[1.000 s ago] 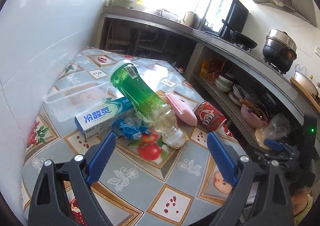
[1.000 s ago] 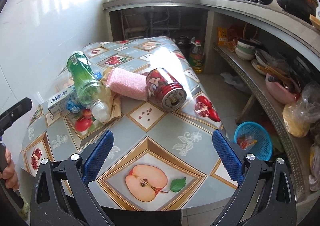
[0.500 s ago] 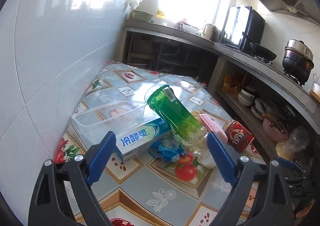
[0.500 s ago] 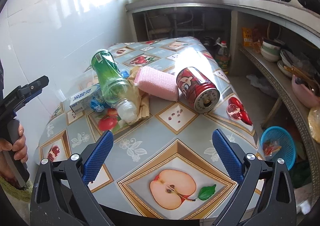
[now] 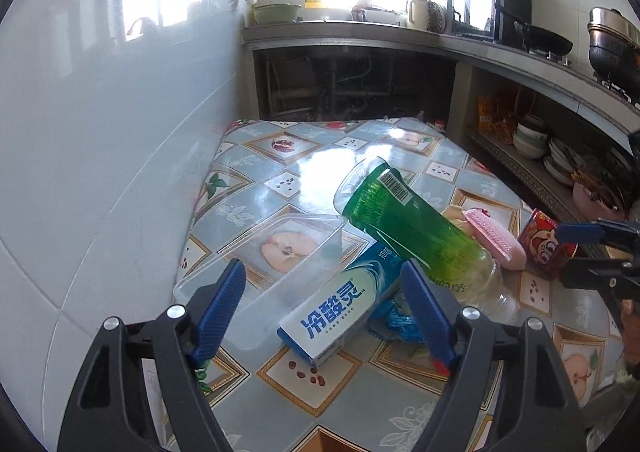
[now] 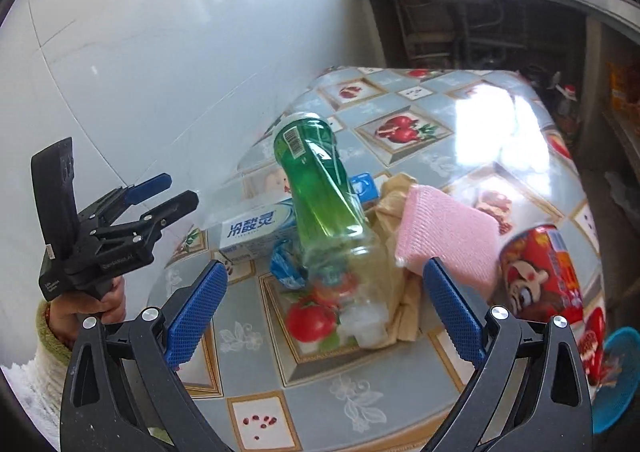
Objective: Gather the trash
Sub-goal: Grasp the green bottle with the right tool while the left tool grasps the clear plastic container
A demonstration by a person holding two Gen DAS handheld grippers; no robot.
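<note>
A green plastic bottle [image 5: 408, 228] [image 6: 320, 188] lies tilted on a toothpaste box [image 5: 340, 304] [image 6: 256, 228] and a blue wrapper [image 5: 392, 316] [image 6: 286, 266]. Left of the box is a clear plastic tub [image 5: 272, 256]. A pink sponge [image 5: 496, 240] [image 6: 444, 228] and a red can [image 5: 544, 244] [image 6: 540, 272] lie to the right. My left gripper [image 5: 322, 272] [image 6: 160, 192] hovers before the tub and box, its jaws closing without touching either. My right gripper [image 6: 324, 270] [image 5: 576, 248] stands open in front of the bottle's neck.
The table [image 5: 304, 168] with its fruit-patterned cover stands against a white tiled wall [image 5: 100, 132]. A tan crumpled cloth [image 6: 396, 292] lies under the sponge. A blue basket [image 6: 616, 380] sits on the floor at the right. Counter shelves with dishes [image 5: 532, 140] run along the right.
Both views have swung left toward the wall. The left jaws have narrowed, now framing the tub and toothpaste box. The right gripper has closed in on the bottle.
</note>
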